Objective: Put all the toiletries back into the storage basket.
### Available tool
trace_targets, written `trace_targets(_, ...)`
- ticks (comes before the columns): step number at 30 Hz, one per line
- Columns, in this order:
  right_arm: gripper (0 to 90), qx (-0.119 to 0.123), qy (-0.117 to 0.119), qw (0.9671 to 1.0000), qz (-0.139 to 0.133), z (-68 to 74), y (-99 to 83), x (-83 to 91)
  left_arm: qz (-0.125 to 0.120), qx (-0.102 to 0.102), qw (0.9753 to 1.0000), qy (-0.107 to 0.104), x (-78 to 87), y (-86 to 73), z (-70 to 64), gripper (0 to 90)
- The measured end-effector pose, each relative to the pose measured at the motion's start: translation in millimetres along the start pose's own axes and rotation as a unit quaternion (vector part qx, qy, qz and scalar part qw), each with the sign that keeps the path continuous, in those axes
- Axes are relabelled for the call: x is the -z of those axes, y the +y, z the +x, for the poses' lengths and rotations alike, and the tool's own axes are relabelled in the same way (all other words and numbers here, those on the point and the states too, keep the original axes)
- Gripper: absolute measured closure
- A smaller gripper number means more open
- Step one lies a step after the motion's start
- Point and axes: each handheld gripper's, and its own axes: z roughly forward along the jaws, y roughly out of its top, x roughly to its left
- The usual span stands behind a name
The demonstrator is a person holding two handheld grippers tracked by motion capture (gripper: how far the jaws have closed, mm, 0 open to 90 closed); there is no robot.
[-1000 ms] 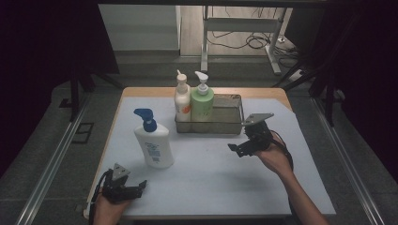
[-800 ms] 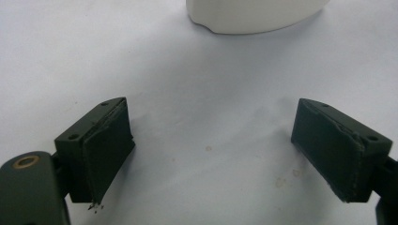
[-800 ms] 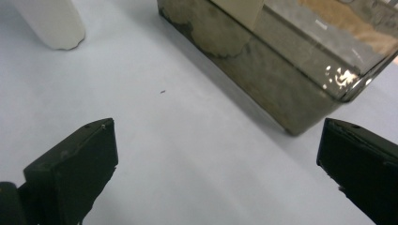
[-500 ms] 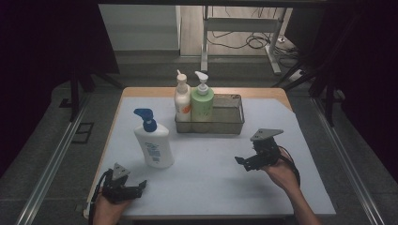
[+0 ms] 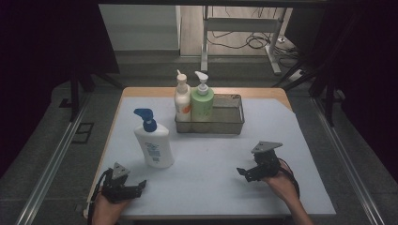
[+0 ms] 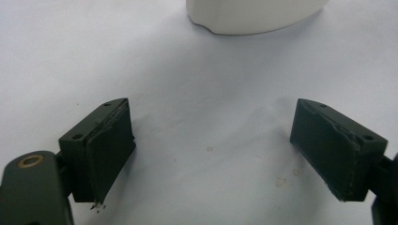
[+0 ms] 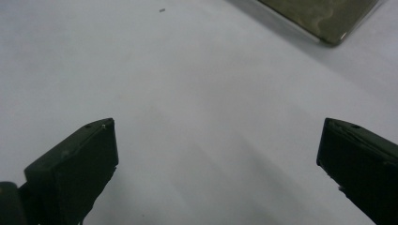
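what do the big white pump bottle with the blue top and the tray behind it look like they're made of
White pump bottle with blue top: probably plastic, smooth, opaque, slightly glossy. Rectangular tray: apparently metal, going by its dull grey-gold sheen and thin, see-through-looking walls, perhaps mesh.

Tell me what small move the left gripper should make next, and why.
Probably ease the left gripper forward toward the white pump bottle. Its jaws stand open and empty over the bare sheet, the bottle's base lies just ahead, and that bottle stands outside the metal tray holding the other two.

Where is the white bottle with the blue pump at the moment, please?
In the high view, the white bottle stands upright at the table's left, outside the metal basket, just ahead of the left tongs.
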Motion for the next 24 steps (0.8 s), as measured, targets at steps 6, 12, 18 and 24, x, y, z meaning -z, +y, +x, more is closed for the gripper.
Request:
trace_targets(6, 0.0, -0.008, 0.002, 0.9999, 0.011, 1.0, -11.4, -9.1, -0.007, 0.000, 1.0000, 0.007, 3.6, 2.3, 0.9, 16.4)
trace_targets(12, 0.0, -0.008, 0.000, 0.9997, 0.023, 3.0, -19.0, -18.5, -0.026, 0.006, 0.9996, 0.001, 9.0, 7.7, 3.9, 22.5)
trace_targets(18, 0.0, -0.010, -0.002, 0.9999, 0.012, 3.2, -23.3, -20.6, -0.035, 0.010, 0.9993, -0.001, 10.9, 16.4, 10.7, 28.6)
trace_targets(24, 0.0, -0.009, -0.004, 0.9999, 0.002, 3.5, -26.1, -20.5, -0.039, 0.005, 0.9992, 0.002, 9.5, 27.9, 19.3, 36.2)
